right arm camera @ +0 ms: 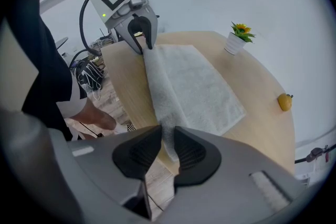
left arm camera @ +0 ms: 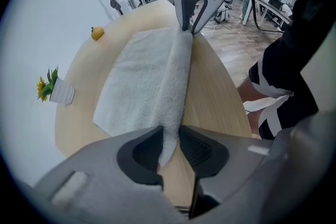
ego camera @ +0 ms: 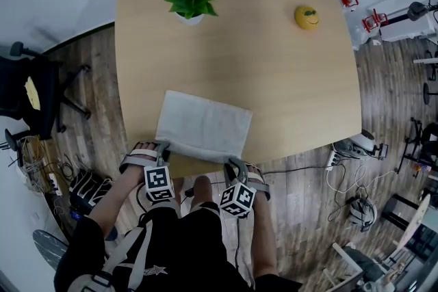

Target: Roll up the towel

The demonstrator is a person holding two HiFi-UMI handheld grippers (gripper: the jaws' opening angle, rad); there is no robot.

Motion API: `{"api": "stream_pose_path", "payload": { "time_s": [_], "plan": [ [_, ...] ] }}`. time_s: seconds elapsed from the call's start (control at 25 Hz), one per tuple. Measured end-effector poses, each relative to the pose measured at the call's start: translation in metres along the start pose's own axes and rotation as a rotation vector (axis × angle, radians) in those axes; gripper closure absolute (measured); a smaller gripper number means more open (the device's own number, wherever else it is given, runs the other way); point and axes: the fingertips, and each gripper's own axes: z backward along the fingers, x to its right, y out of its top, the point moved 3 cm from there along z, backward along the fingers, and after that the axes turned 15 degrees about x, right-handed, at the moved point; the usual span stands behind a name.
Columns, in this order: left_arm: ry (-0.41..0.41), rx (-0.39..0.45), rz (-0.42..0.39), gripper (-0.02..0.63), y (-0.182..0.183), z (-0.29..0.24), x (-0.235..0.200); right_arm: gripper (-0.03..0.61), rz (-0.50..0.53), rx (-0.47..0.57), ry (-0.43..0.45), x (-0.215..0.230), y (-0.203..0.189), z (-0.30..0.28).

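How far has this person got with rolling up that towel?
Barely started. Done: the towel lies flat on the table, its near edge gathered into a ridge. In hand: the left claw and right claw each pinch one end of that edge. To do: the whole rolling; no turn is wound yet.

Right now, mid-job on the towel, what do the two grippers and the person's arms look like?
The left gripper and right gripper match: grey bodies, tapered jaws with black ribbed pads, and a cube of black-and-white square markers on each. A black cable trails from the left one, near a small green light. The forearms are unsleeved; the shorts are black with white print.
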Motion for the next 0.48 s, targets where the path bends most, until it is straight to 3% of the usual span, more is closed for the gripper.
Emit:
{"api": "stream_pose_path", "payload": {
  "time_s": [0.32,0.48],
  "plan": [
    [-0.006,-0.016,-0.013,0.508,0.0002,-0.0011,0.0006,0.499,0.014,0.006,-0.019,0.0001,-0.0006,-0.0011],
    [0.023,-0.032,-0.044,0.547,0.0005,-0.0009,-0.0022,0.500,0.033,0.001,-0.032,-0.0018,0.0000,0.0000]
  ]
}}
